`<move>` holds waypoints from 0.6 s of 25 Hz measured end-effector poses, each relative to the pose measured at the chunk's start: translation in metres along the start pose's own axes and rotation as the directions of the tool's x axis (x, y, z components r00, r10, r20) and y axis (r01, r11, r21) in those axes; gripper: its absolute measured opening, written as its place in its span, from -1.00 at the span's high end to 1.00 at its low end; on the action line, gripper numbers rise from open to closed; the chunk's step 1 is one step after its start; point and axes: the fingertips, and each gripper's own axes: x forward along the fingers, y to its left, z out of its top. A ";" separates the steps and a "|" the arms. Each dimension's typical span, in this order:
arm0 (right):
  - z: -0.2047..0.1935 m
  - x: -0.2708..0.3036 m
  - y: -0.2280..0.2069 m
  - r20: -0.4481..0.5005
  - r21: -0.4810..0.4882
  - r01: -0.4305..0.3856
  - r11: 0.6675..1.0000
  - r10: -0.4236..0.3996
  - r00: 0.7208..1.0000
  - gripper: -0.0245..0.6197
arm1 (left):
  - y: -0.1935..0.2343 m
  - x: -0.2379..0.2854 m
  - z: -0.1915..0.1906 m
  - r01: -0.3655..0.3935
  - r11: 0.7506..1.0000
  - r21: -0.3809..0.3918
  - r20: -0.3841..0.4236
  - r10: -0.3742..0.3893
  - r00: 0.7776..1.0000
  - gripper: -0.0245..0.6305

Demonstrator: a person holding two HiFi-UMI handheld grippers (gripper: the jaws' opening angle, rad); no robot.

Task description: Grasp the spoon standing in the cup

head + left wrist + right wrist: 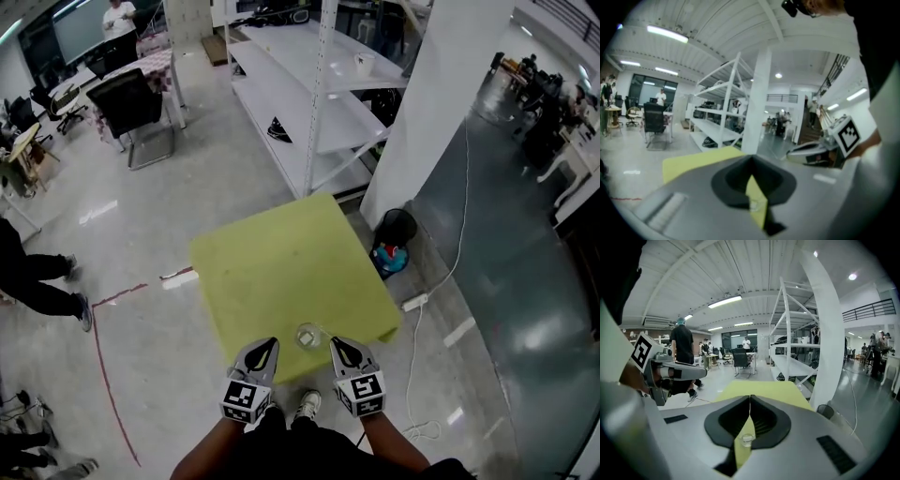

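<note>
A small clear cup stands near the front edge of the yellow-green table. No spoon shows in it in any view. My left gripper hovers just left of the cup, and my right gripper just right of it. Both point forward, apart from the cup. In the left gripper view the jaws of the left gripper meet at the tip with nothing between them. The right gripper is shut too, and the cup shows below through the slit behind its tips.
White shelving and a white pillar stand beyond the table. A black bin and a power strip with cable lie to its right. An office chair and a person's legs are off to the left.
</note>
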 end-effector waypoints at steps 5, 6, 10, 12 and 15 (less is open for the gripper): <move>0.043 -0.013 -0.003 0.083 -0.005 0.011 1.000 -0.011 0.997 0.89 | 0.002 -0.003 0.027 -0.006 1.000 0.018 0.047 0.005 0.999 0.91; 0.050 -0.016 -0.002 0.097 -0.009 0.013 1.000 -0.012 0.995 0.89 | 0.002 -0.004 0.032 -0.007 1.000 0.024 0.053 0.006 0.999 0.91; 0.074 -0.021 -0.001 0.146 -0.031 0.017 0.999 -0.013 0.989 0.89 | 0.005 -0.010 0.052 -0.015 0.999 0.033 0.091 0.012 0.996 0.91; 0.083 -0.020 -0.001 0.168 -0.042 0.019 0.999 -0.012 0.986 0.89 | 0.006 -0.012 0.060 -0.019 0.999 0.039 0.110 0.014 0.994 0.91; 0.098 -0.022 0.000 0.200 -0.063 0.027 0.998 -0.013 0.980 0.89 | 0.007 -0.015 0.066 -0.024 0.999 0.046 0.126 0.018 0.992 0.91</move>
